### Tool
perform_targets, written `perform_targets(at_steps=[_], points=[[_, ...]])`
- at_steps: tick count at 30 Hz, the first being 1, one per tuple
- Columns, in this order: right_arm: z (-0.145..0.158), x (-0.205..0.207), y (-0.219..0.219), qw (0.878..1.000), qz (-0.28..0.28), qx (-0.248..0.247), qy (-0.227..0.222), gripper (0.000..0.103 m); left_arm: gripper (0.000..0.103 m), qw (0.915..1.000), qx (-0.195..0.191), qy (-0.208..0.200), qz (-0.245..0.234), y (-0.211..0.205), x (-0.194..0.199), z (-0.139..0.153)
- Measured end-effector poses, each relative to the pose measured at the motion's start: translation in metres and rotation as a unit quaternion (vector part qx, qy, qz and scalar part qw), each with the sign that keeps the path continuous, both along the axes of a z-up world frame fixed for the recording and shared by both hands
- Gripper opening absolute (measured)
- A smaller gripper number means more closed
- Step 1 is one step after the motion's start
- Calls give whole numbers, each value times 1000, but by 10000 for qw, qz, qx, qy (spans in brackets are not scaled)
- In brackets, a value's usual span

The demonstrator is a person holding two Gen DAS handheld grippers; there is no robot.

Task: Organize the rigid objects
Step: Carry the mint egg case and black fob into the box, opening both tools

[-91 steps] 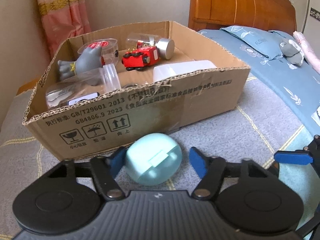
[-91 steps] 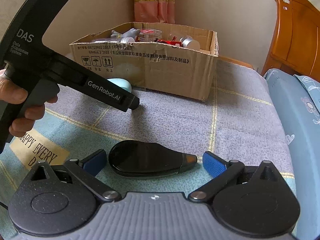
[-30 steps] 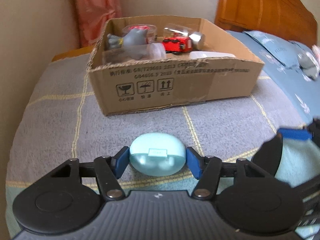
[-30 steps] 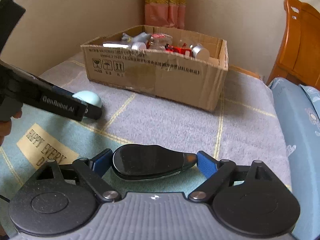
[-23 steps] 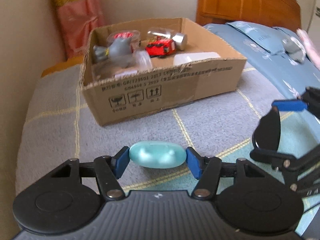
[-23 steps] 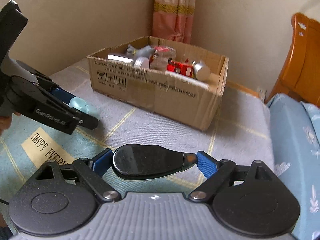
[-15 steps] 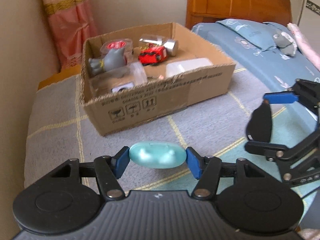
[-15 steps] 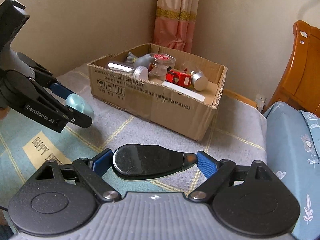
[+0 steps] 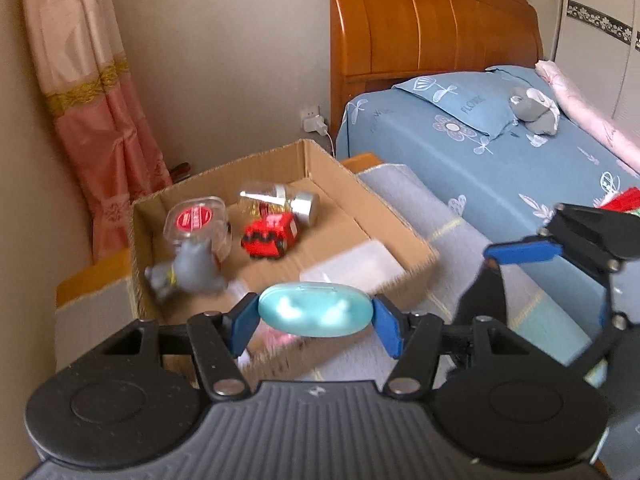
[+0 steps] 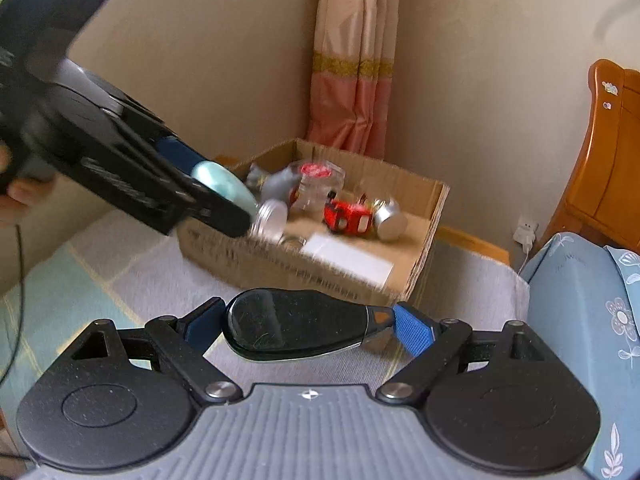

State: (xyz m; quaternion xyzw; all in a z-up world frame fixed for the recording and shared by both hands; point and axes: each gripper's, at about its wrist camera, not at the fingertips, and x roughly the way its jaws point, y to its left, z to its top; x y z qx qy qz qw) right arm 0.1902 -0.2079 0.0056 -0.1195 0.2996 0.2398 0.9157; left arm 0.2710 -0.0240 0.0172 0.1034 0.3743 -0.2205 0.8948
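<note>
- Left tongs (image 9: 314, 322): we record them pinching a pale blue oval case (image 9: 314, 309) end to end between blue pads, held in the air over the near wall of the cardboard box (image 9: 404, 236). In the right wrist view the same case (image 10: 222, 186) shows at 10 o'clock, over the box's left end.
- Right tongs (image 10: 306, 326): we record them pinching a glossy black teardrop-shaped device (image 10: 294, 324), orange-marked tip toward 3 o'clock, held short of the box (image 10: 434, 220). In the left wrist view these tongs (image 9: 516, 276) sit at 3 o'clock.
- Box contents, as we see them in the left wrist view:
  - grey toy figure (image 9: 192, 270), at 9 o'clock in the box;
  - clear jar with red lid label (image 9: 196, 222), just behind the figure;
  - red toy vehicle (image 9: 270, 234), mid-box;
  - clear bottle with silver cap (image 9: 280, 200), lying behind the vehicle;
  - flat white item (image 9: 356, 262), toward 4 o'clock, blurred.
- Worktop (image 10: 120, 264): covered by a grey and teal cloth; it carries the box.
- Surroundings: pink curtain (image 9: 92, 112) at 10 o'clock; wooden headboard (image 9: 432, 28) and blue bed (image 9: 480, 152) at 2 o'clock.
</note>
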Motion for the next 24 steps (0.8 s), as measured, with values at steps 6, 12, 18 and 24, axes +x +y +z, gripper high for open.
perform_targets(at_steps=[6, 12, 18, 24], points=[[11, 19, -5, 9999, -92, 33, 45, 93, 60, 9997, 170, 53, 138, -10, 39, -13], [15, 33, -9, 9996, -236, 65, 116, 93, 75, 9990, 255, 11, 364, -12, 56, -19], [15, 39, -9, 9995, -263, 64, 158, 93, 95, 9985, 80, -138, 515, -2, 45, -10], [14, 47, -5, 9994, -263, 61, 224, 93, 100, 9974, -28, -387, 606, 12, 21, 7]])
